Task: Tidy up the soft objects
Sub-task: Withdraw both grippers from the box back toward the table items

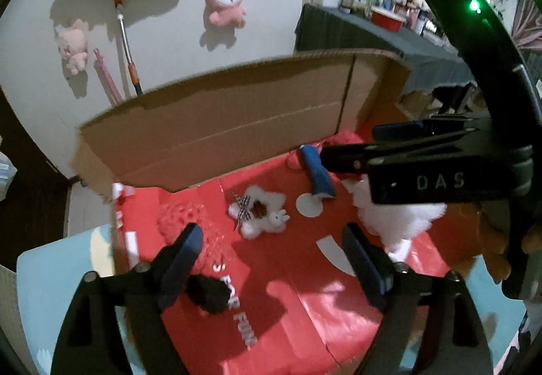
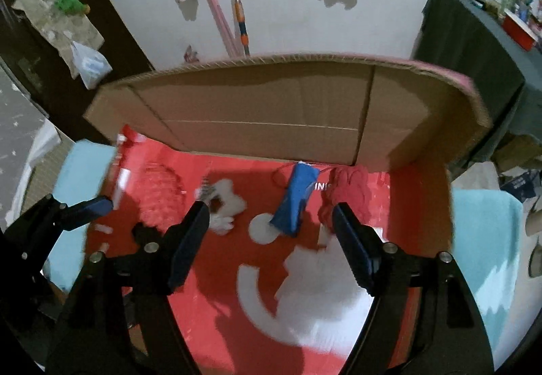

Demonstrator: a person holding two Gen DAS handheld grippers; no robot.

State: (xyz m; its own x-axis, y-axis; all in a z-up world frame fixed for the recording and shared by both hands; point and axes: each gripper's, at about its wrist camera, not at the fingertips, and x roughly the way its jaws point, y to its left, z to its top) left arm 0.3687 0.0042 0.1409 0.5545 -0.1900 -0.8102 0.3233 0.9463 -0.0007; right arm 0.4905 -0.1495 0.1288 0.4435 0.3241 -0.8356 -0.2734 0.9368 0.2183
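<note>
1. Cardboard box (image 2: 264,110): large, open, red printed floor (image 1: 271,300), brown flap standing at the far side. It sits on a light blue surface (image 2: 481,239). It holds all the soft things listed below.
2. White plush toy (image 1: 396,215): biggest item, in the box at the right side, just below the right tool in the left view; blurred in the right view, its shape unclear.
3. Left tool (image 1: 271,259): fingers apart, nothing between them, hanging over the near left part of the box.
4. Right tool (image 2: 271,239): fingers apart, empty, over the middle of the box, aimed toward the blue pouch and the white plush toy.
5. Blue pouch (image 2: 296,199): lies tilted near the back flap, between the bear and the red soft thing.
6. Red soft thing (image 2: 345,192): bunched in the back right corner, just beside the pouch.
7. Small white bear (image 1: 259,215): on the box floor, left of centre, checked ribbon at its neck.
8. Black soft thing (image 1: 208,293): near left, just beside the left tool's finger.
9. Handling note, a judgement: the step appears to be choosing the next piece. Close squarely over a toy's bulk, not its fur tips, and lift straight up clear of its neighbours.
</note>
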